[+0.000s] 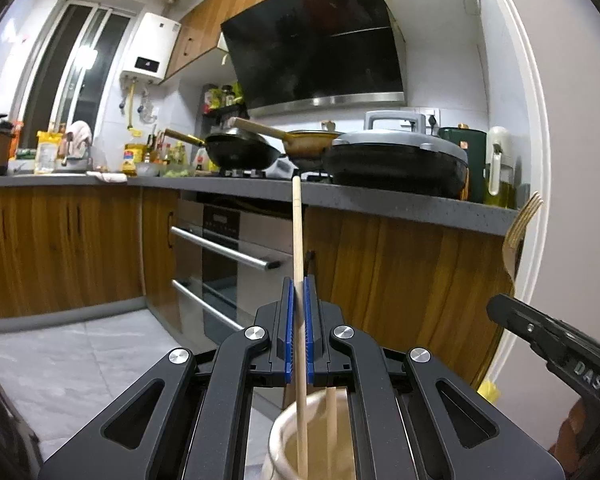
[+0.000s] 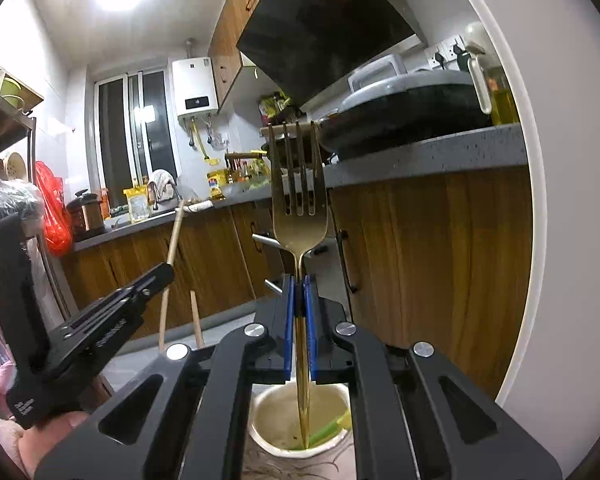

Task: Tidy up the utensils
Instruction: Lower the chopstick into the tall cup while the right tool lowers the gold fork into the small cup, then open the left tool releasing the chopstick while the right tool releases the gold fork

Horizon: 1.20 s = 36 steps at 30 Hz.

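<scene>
The left gripper is clamping a pale wooden chopstick upright, its lower end sitting in a cream cup beside a second stick. Only the right view shows the right gripper pinching a gold fork, tines up, handle tip dipping into a white cup with a green straw.

A pale wooden chopstick stands upright, its lower end inside a cream cup. A gold fork stands tines-up, handle tip dipping into a white cup.
</scene>
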Available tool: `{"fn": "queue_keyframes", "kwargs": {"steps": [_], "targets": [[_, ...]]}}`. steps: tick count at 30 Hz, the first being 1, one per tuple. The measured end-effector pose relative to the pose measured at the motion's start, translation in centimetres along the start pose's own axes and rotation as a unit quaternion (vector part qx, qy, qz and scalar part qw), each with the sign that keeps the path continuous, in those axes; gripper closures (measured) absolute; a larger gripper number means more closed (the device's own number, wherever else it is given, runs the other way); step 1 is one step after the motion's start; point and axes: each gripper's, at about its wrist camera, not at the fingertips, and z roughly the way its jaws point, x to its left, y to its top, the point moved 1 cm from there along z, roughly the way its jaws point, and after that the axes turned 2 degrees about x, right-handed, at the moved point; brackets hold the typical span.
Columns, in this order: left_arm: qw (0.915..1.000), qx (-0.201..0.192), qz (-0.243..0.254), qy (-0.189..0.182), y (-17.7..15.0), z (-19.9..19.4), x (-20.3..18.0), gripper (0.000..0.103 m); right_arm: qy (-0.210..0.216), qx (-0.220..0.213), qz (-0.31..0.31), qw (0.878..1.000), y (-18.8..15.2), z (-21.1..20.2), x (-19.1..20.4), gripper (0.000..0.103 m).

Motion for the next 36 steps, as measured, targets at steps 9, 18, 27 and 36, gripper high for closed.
{"fn": "queue_keyframes", "kwargs": {"steps": [9, 18, 27, 36], "targets": [[0.9988, 0.047, 0.017, 0.0, -3.2, -3.3, 0.1, 0.097, -0.014, 0.037, -0.003, 0.999, -2.0, -0.7, -0.4, 0.098], [0.9978, 0.065, 0.0, -0.01, -4.0, -4.8, 1.3, 0.097, -0.022, 0.057, -0.021, 0.998, -2.9, 0.3, 0.1, 0.097], [0.9961, 0.088, 0.005, -0.009, -4.5, -4.5, 1.1, 0.097, -0.026, 0.066, -0.024, 0.997, -2.9, 0.9, 0.2, 0.097], [0.9955, 0.093, 0.017, 0.001, -4.8, -4.3, 0.8, 0.091, -0.039, 0.067, -0.017, 0.997, -3.0, 1.2, -0.6, 0.097]]}}
